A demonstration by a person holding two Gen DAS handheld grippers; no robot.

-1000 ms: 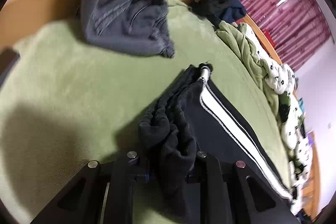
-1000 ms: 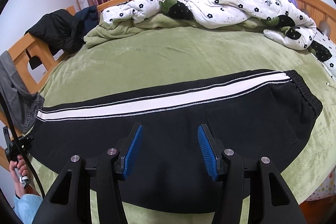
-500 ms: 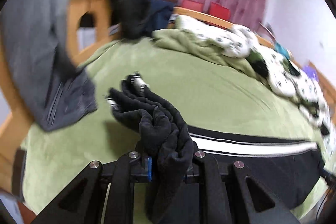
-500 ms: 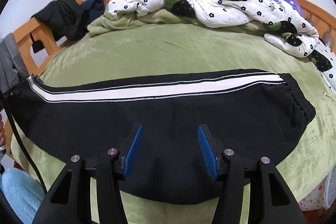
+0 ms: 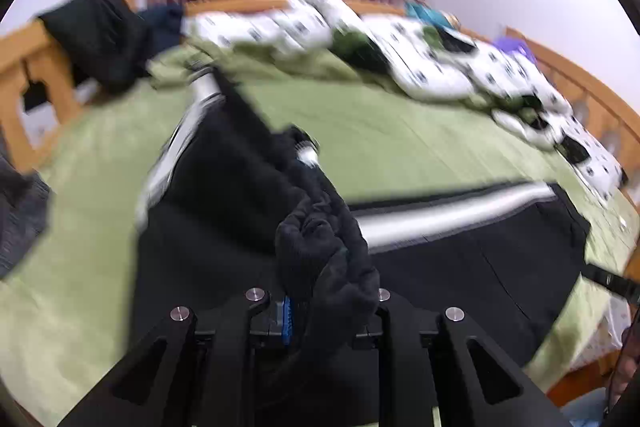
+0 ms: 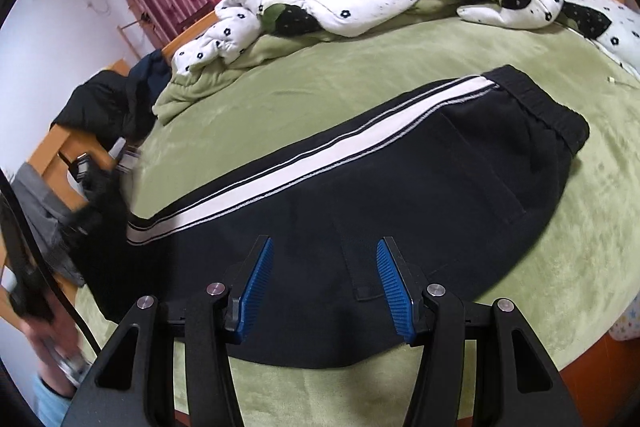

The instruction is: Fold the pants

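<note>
Left tool [image 5: 326, 311] pinching track pants [image 6: 360, 179] cuffs: land them square on waistband [image 6: 548, 107]; right tool [image 6: 324, 283] spread, idle

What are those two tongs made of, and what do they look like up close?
Both look alike. The right tongs have matte black angular frames with triangular cut-outs, silver round bolt heads at the joints, and two fingers lined with bright blue ribbed pads. The left tongs show the same black frame and silver bolts; only a sliver of blue pad shows. A thin black cable runs past at the left.
</note>
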